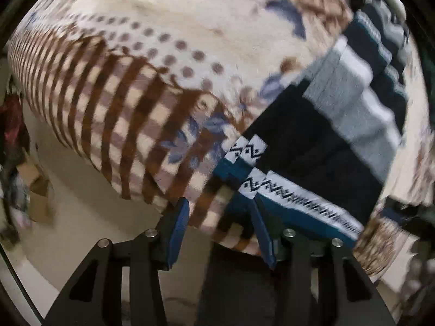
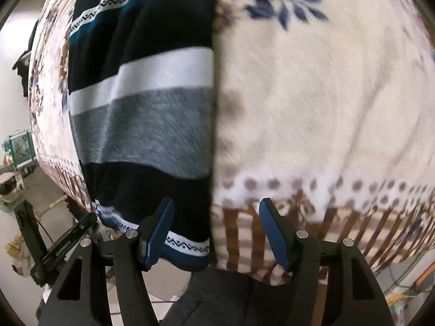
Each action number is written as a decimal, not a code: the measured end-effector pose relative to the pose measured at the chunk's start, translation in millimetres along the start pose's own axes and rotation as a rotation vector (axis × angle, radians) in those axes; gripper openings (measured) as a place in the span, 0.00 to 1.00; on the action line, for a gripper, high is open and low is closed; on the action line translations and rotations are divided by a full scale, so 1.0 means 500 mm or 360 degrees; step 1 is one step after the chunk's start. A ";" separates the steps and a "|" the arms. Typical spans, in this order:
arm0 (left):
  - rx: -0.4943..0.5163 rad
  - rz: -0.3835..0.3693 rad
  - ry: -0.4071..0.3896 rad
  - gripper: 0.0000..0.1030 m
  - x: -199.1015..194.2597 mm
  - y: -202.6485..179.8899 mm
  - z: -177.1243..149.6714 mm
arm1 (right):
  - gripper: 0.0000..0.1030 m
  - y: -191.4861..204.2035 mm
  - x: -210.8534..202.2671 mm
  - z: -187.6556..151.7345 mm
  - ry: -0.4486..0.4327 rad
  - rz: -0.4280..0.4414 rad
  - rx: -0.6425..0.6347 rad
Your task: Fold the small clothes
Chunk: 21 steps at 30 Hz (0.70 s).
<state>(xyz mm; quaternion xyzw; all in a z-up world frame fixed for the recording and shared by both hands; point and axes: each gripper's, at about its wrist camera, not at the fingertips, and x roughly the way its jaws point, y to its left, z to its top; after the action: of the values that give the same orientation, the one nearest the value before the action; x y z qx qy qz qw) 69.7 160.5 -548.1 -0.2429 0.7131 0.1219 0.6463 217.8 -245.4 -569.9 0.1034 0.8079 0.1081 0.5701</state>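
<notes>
A small knit sweater (image 1: pixel 312 146), dark navy with white, grey and teal bands and a zigzag trim, lies folded on a cream floral blanket (image 1: pixel 190 27). In the left wrist view my left gripper (image 1: pixel 220 209) is open, its blue fingers (image 1: pixel 179 225) just short of the sweater's teal hem corner. In the right wrist view the sweater (image 2: pixel 141 125) fills the left half, its straight folded edge running up the middle. My right gripper (image 2: pixel 216 212) is open and empty, straddling that edge near the hem.
The blanket (image 2: pixel 312 95) covers the work surface; its brown checked border (image 2: pixel 272 233) hangs over the near edge. Pale floor (image 1: pixel 81 217) lies below. A dark stand and cables (image 2: pixel 32 231) sit at lower left in the right wrist view.
</notes>
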 end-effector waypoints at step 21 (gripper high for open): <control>0.0075 -0.0127 -0.0356 0.04 -0.034 0.036 0.006 | 0.07 -0.009 0.007 -0.118 -0.0187 0.0001 -0.0064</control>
<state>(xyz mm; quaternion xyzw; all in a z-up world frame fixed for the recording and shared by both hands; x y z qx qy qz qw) 64.1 180.8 -534.5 -0.2409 0.6290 0.1055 0.7316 160.7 -251.9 -554.8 0.0984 0.7707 0.1183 0.6183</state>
